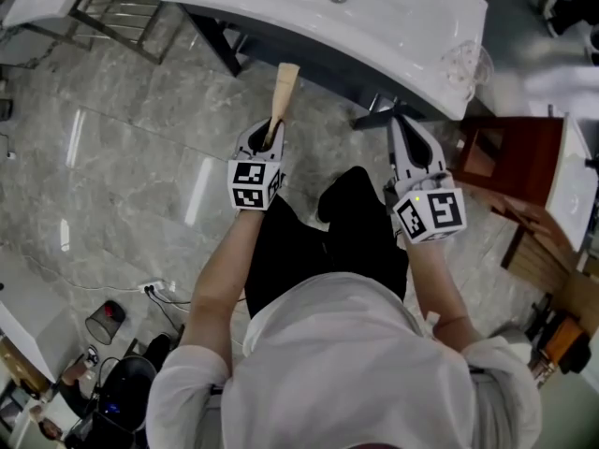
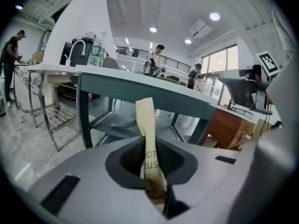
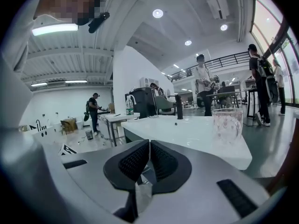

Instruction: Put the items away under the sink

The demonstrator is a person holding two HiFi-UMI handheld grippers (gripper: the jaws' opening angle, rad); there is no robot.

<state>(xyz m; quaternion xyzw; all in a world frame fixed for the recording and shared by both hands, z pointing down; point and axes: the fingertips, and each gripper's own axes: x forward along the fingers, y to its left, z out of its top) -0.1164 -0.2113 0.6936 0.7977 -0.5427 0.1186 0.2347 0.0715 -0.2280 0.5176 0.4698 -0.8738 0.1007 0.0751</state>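
My left gripper [image 1: 271,131] is shut on a long tan paper packet [image 1: 284,87] with dark print. The packet sticks up past the jaws toward the front edge of the white sink [image 1: 281,12]. In the left gripper view the packet [image 2: 145,120] stands in front of the dark frame and grey shelf [image 2: 117,125] under the sink. My right gripper [image 1: 404,124] is below the sink's right end, jaws closed. In the right gripper view a thin clear plastic piece [image 3: 142,190] hangs between the pads of the right gripper [image 3: 148,160], low down.
A glass mug [image 1: 465,64] stands on the sink's right corner and also appears as the mug [image 3: 227,122]. A red-brown wooden cabinet [image 1: 505,157] is to the right. A metal rack [image 1: 112,7] is at the far left. A small bin [image 1: 105,321] and cables lie on the marble floor. People stand in the background.
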